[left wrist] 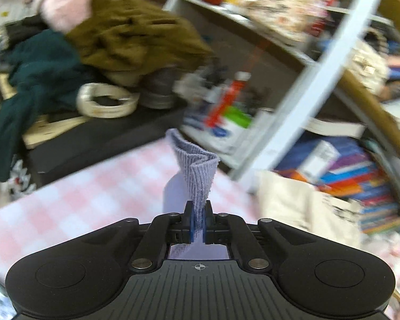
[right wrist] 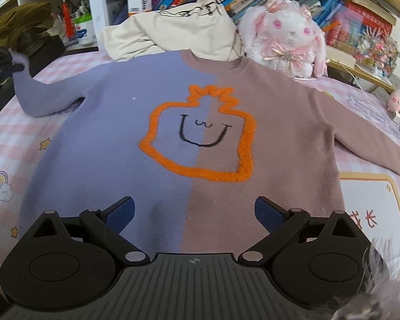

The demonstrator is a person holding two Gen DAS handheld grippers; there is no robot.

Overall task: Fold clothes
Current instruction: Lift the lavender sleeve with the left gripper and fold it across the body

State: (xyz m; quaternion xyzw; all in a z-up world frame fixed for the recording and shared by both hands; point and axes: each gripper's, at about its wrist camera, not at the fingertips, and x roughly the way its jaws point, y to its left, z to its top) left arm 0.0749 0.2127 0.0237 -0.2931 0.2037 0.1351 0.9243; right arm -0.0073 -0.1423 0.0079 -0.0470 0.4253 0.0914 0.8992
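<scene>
Lavender ribbed knit, the cuff [left wrist: 197, 170] of one sleeve, stands pinched between the blue pads of the left gripper [left wrist: 198, 222], whose jaws are closed tight on it; the cuff rises ahead of the fingertips. Everything beyond that gripper is motion-blurred: a heap of clothes [left wrist: 66, 53] ahead and to its left, shelves [left wrist: 320, 80] ahead and to its right.

One sweater [right wrist: 186, 133], half lavender and half dusty pink with one orange outline figure on the chest, lies flat on a pink checked bed cover [right wrist: 10, 133] directly ahead of the right gripper [right wrist: 194, 213]. That gripper's jaws stand wide apart above the hem, holding nothing. The lavender sleeve [right wrist: 40, 93] lifts off the cover far to its left, where its end is dark and hard to make out. The pink sleeve [right wrist: 373, 138] runs out of view to its right.

One plush rabbit [right wrist: 288, 40] and one cream garment [right wrist: 173, 32] sit just beyond the collar. Bare cover shows at both sides of the sweater body.
</scene>
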